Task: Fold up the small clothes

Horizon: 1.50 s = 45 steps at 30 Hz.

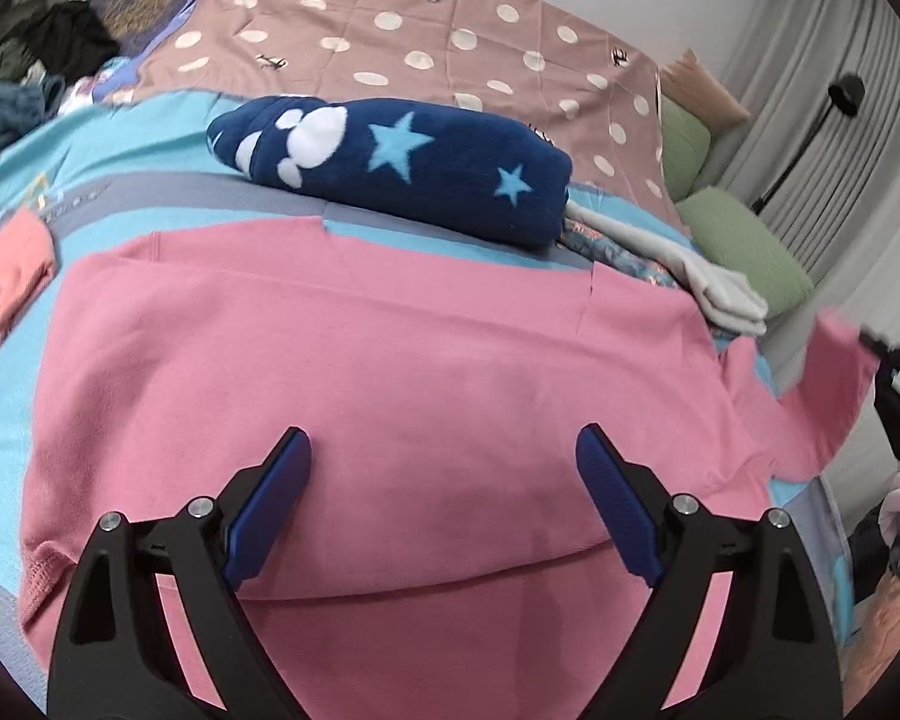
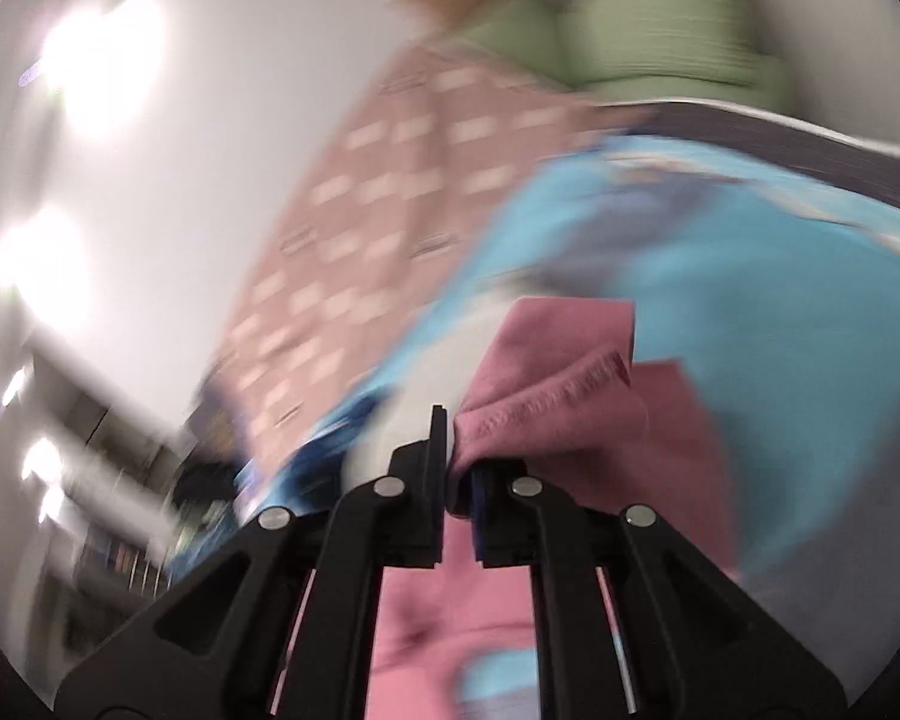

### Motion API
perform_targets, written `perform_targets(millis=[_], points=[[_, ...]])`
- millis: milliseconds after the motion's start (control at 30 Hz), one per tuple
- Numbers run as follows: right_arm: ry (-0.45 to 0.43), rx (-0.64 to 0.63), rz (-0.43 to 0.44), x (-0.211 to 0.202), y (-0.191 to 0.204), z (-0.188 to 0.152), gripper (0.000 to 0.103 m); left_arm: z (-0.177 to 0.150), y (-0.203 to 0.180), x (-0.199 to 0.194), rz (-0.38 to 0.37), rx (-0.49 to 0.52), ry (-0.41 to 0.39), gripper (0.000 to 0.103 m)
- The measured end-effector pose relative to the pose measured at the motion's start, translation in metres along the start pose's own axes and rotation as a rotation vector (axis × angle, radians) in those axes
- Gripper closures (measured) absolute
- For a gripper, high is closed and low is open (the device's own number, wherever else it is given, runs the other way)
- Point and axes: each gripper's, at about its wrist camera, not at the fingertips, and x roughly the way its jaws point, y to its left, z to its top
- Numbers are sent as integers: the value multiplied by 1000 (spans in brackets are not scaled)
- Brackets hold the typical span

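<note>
Two claws on one pink garment, spread flat on the blue bedcover. We note its free hem corner lies off to the right, nearest our right gripper, which is pinched tight on that corner and lifts it. Our left gripper hovers over the middle, jaws wide apart, holding nothing.

Left gripper: black arms, silver screws, ribbed blue fingers. Right gripper: same black arms, silver screws.
</note>
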Motion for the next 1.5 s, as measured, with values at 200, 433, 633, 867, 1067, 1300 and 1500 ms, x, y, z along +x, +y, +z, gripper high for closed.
perform_targets(millis=[200,433,633,867,1067,1300,1500], points=[[268,-351,281,78,148,-102,95,-8,26,-13,-162,-105,-25,13],[465,-590,176,124,175,-200,95,-13,52,-19,-383,-235,-34,13],[506,-619,105,127,164,-218,95,-9,57,-17,-479,-284,-4,13],[543,-744,117,109,166,-240,67,-10,51,-13,-457,-268,45,23],[541,-1163,63,98,190,-306,51,-6,43,-5,-410,-222,61,30],[459,-1210,-47,110,199,-312,101,4,39,19,-371,-223,139,103],[350,-1051,30,88,226,-265,101,52,20,-33,-421,-121,10,103]])
